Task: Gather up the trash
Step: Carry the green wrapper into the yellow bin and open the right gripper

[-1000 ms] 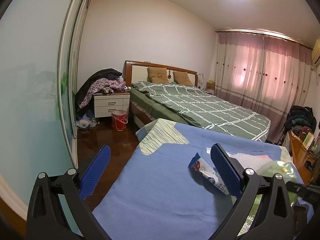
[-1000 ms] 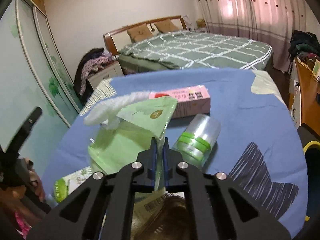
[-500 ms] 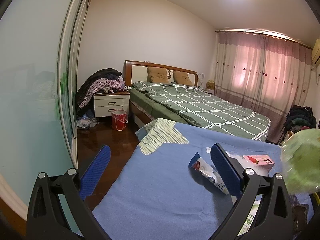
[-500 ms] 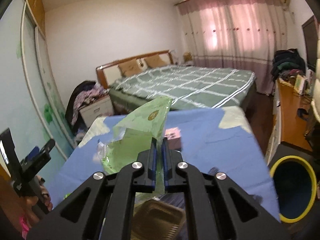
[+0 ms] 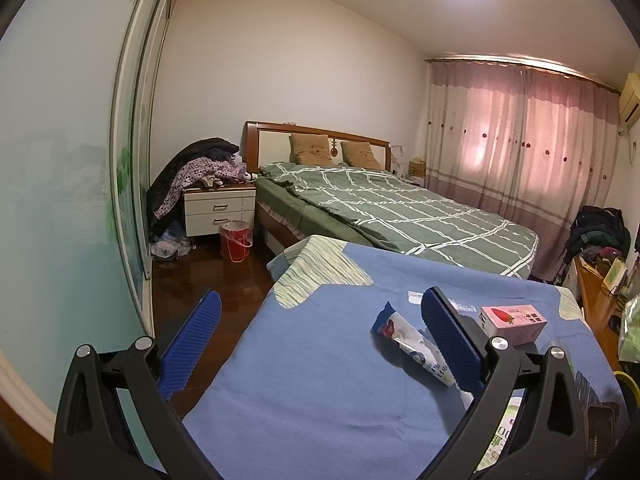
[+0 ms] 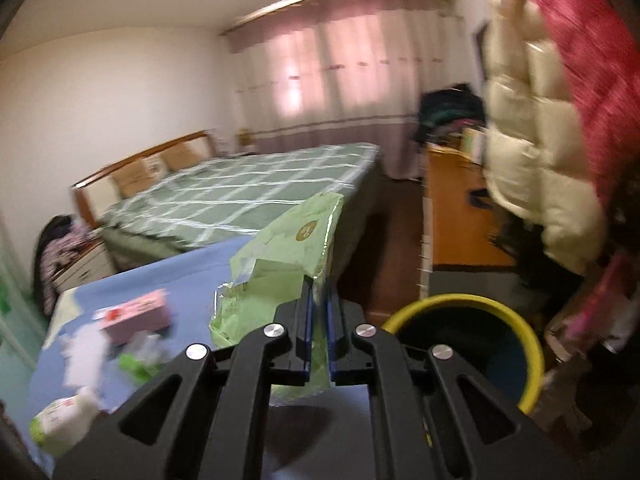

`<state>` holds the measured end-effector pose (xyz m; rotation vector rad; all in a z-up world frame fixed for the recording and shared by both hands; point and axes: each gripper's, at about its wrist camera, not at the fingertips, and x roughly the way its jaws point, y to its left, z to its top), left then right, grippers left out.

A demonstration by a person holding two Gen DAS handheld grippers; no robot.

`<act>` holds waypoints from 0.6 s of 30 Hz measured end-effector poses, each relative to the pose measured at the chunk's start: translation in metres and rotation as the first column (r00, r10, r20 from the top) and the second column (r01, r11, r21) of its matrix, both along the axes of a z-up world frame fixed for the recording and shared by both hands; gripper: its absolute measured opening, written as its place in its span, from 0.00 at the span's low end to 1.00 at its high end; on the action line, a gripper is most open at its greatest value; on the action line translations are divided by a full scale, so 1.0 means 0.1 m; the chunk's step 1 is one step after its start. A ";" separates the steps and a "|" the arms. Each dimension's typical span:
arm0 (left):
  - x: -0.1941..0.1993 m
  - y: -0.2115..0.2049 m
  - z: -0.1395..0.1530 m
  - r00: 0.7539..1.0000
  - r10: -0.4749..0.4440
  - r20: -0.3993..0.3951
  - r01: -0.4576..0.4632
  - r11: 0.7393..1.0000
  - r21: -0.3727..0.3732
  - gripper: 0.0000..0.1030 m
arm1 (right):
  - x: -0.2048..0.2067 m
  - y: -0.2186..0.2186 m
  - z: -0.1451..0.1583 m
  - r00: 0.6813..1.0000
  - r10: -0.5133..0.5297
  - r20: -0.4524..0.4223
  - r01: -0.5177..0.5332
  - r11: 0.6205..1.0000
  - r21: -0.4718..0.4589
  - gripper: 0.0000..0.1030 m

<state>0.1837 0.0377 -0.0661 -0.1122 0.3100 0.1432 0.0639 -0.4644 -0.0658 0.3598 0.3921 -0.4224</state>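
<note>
My right gripper [image 6: 318, 300] is shut on a crumpled green plastic wrapper [image 6: 288, 256] and holds it in the air just left of a yellow-rimmed trash bin [image 6: 472, 344]. A sliver of the wrapper [image 5: 631, 332] shows at the right edge of the left wrist view. My left gripper [image 5: 320, 332] is open and empty over the blue blanket [image 5: 320, 392]. A blue and white snack wrapper [image 5: 408, 344] lies by its right finger. A pink carton [image 5: 514, 322] lies beyond; it also shows in the right wrist view [image 6: 136, 314], with a green and white package [image 6: 64, 420] and blurred litter nearby.
A bed with a green checked cover [image 5: 392, 216] stands behind the blanket. A nightstand [image 5: 220, 210] and a red bucket [image 5: 236, 240] are at the far left. A wooden desk [image 6: 456, 216] and a hanging cream jacket [image 6: 532, 128] are right of the bin.
My right gripper has lifted the green wrapper off the blanket and swung it right, toward the yellow bin. The left gripper has stayed still and open.
</note>
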 end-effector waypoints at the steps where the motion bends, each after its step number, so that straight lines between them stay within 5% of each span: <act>1: -0.01 0.00 0.00 1.000 0.001 0.003 -0.001 1.000 0.001 0.96 | -0.01 -0.07 -0.04 1.000 -0.029 -0.008 0.029 1.000 0.004 0.06; 14: -0.03 -0.05 -0.01 1.000 -0.008 0.004 0.008 1.000 0.012 0.96 | -0.16 -0.76 -0.58 0.927 -0.339 -0.162 0.351 0.935 0.047 0.09; 17: -0.04 -0.07 -0.01 1.000 -0.008 0.005 0.008 1.000 0.017 0.96 | -0.15 -0.80 -0.66 0.908 -0.378 -0.180 0.390 0.920 0.037 0.42; 18: -0.05 -0.07 0.00 1.000 -0.007 0.006 0.007 1.000 0.018 0.96 | -0.15 -0.81 -0.67 0.907 -0.382 -0.179 0.393 0.919 0.033 0.45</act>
